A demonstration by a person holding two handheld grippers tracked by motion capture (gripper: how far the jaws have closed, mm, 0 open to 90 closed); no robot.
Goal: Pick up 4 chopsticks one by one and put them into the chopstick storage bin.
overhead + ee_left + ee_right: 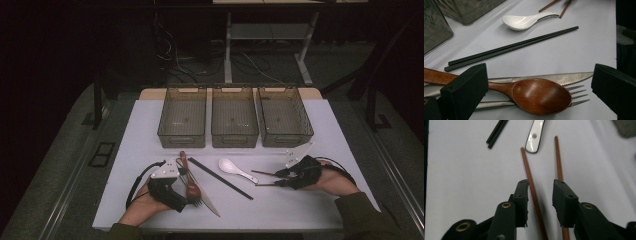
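A wooden spoon [187, 175] lies across a metal fork [576, 96] and a serrated knife [564, 77] at the front left. My left gripper [187, 192] [539, 92] is open wide, one jaw on each side of the wooden spoon's bowl [541, 96], touching nothing. To the right lie black chopsticks [220, 178] [511, 47] and a white ceramic spoon [235, 168] [524, 21]. My right gripper [279, 178] [541, 192] is open over two brown chopsticks [262, 173]. One brown chopstick [529, 170] runs between its jaws without being pressed; the other [559, 162] passes under the right-hand jaw.
Three dark see-through bins [181, 140] [234, 141] [286, 140] stand side by side at the back of the white tabletop [280, 210]. A person's hands hold both grippers near the front edge. Desk legs and cables lie on the floor beyond.
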